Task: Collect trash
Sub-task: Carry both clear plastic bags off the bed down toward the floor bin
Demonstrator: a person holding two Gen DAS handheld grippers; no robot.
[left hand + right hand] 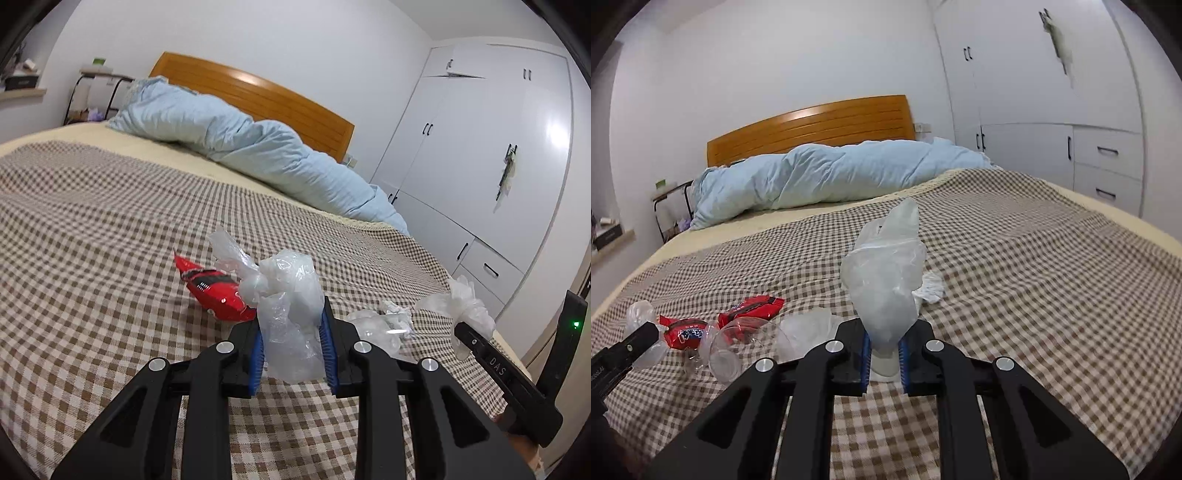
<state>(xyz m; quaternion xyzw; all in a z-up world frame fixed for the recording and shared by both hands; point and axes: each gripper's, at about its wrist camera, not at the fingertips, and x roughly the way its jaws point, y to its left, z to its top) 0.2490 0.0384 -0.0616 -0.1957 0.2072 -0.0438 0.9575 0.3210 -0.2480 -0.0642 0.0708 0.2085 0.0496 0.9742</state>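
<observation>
Bedspread (92, 229) litter is partly hidden behind each gripper's clamped plastic.

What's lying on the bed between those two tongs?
In the right wrist view: two red snack wrappers, a clear plastic cup and crumpled clear film.

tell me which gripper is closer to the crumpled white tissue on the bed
Right. The right gripper, shut on a clear plastic bag, sits just short of the crumpled white tissue. The left gripper is farther, off to the tissue's left.
</observation>
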